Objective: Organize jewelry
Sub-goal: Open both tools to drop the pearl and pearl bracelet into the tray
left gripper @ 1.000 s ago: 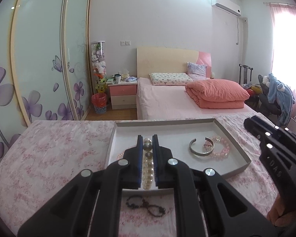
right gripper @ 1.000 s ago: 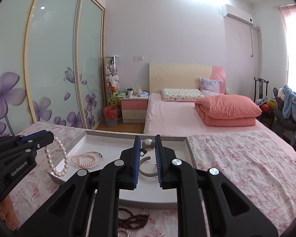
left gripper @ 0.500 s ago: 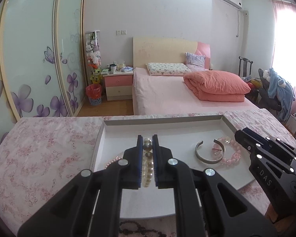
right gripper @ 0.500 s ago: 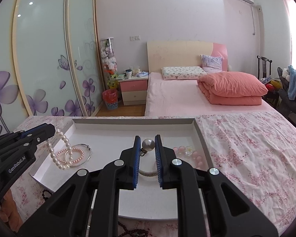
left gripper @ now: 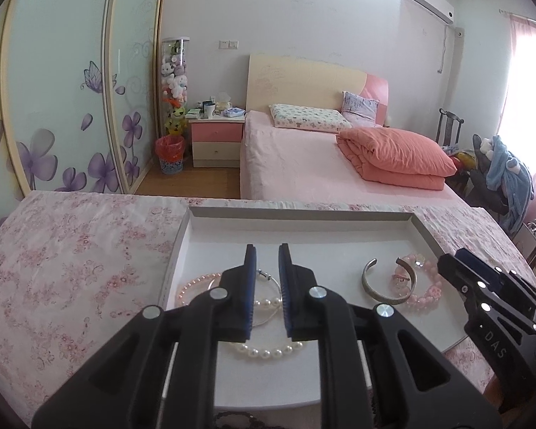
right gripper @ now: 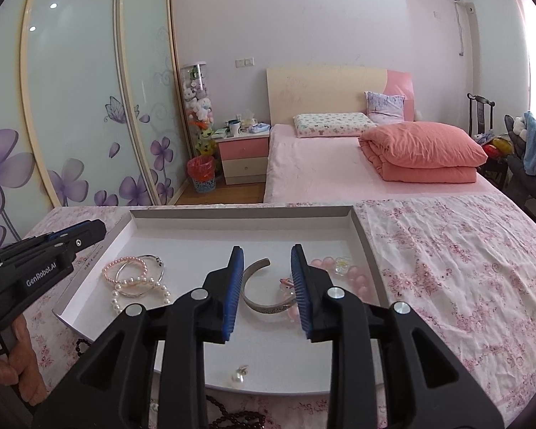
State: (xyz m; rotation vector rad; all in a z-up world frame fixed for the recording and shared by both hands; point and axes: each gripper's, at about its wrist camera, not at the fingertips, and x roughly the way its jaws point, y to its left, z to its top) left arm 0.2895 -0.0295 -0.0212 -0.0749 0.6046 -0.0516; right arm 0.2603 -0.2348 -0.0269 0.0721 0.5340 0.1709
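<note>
**Two tongs empty, most jewelry already in the tray**

Both grippers hover over the white tray (right gripper: 361,228) with nothing between their fingers. The left gripper (left gripper: 267,250) stands narrowly parted, and the right gripper (right gripper: 266,252) is spread wider.

Judging by how things lie, the task looks well along. Below and between the left fingers, a white pearl strand (left gripper: 264,350) rests on the tray floor, lying across a thin silver hoop bangle (left gripper: 268,287) and a pink pearl bracelet (left gripper: 193,286) that sits just left of the left finger. To the right of that gripper, a silver cuff (left gripper: 387,295) lies touching a pink bead bracelet (left gripper: 427,286) near the tray's right wall. In the right wrist view the cuff shows between the right gripper's fingers, farther out, with the pink beads just beyond the right finger.

A single pearl earring (right gripper: 238,375) lies under the right gripper on the tray floor close to the near rim, apart from everything else.

What seems left is outside the tray: a dark bead string (right gripper: 232,416) sits on the floral cloth (right gripper: 446,250) just short of the near rim, beneath the right gripper. A small pale piece beside it is too unclear to name. Picking up that string would likely be the next job.
</note>
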